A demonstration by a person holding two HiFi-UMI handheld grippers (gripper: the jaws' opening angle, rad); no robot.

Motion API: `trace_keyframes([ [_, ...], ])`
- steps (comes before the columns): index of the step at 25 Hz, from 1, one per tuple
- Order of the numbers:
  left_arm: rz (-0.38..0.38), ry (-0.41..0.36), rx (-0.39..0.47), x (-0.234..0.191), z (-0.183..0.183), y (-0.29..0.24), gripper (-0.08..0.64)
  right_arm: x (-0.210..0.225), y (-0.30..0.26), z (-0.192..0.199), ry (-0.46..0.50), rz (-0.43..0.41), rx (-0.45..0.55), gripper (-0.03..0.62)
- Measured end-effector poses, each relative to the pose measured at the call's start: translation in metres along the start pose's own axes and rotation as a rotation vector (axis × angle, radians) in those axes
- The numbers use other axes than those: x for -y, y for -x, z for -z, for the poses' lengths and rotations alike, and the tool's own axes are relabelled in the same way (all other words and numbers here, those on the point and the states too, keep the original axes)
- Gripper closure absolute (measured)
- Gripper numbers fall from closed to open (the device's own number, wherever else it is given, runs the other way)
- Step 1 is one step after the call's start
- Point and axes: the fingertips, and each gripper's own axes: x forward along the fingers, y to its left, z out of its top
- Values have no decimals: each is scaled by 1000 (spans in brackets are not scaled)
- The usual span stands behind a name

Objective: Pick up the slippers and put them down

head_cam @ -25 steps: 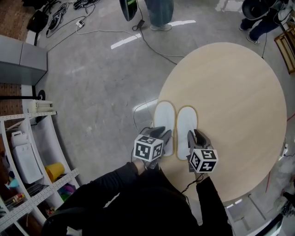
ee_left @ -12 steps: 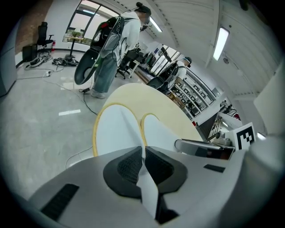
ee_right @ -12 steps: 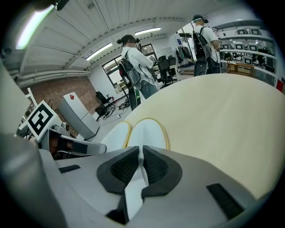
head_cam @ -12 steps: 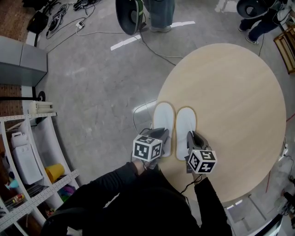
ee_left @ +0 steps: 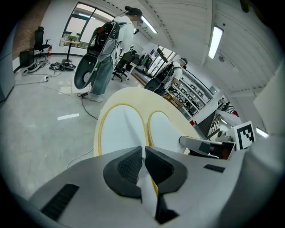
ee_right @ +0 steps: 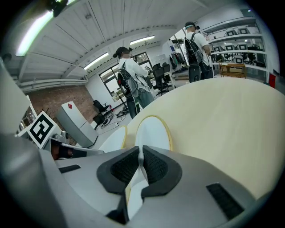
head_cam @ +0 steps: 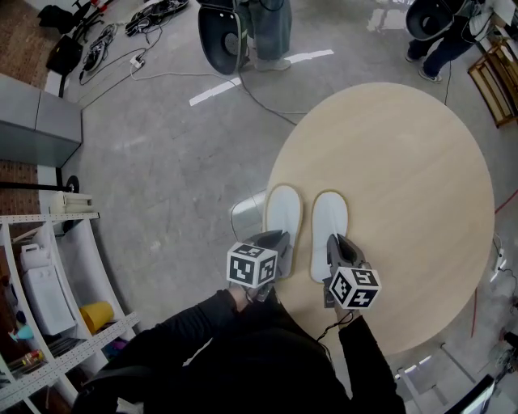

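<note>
Two white slippers with yellow-trimmed soles lie side by side, toes pointing away, near the left edge of a round pale wooden table [head_cam: 405, 162]. My left gripper [head_cam: 269, 245] has just been closing its jaws and is shut on the heel edge of the left slipper [head_cam: 283, 214]; in the left gripper view the white edge sits pinched between the black pads at the gripper [ee_left: 144, 151], with the slipper [ee_left: 120, 127] stretching ahead. My right gripper [head_cam: 335, 252] has also just been closing and is shut on the heel of the right slipper [head_cam: 329, 226], as the gripper [ee_right: 140, 153] and slipper [ee_right: 153, 131] show.
A clear chair back [head_cam: 245, 209] stands against the table's left edge. Cables [head_cam: 154, 57] run over the grey floor. A person [head_cam: 267, 24] with a dark bag stands beyond the table, another person [head_cam: 441, 32] at the upper right. Shelving [head_cam: 48, 275] fills the left side.
Both grippers' jaws stood spread at the slipper heels and have now closed on them. The right gripper has come up slightly.
</note>
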Motion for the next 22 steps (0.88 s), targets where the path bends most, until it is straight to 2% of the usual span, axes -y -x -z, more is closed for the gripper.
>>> trace_keyframes([
  [11,25,-71,16,40,7,24,520,6,59,-15,-89,25,123,555],
  [22,98,-185,18,120,19,34,520,37,151,-13,-160,113,255,557],
])
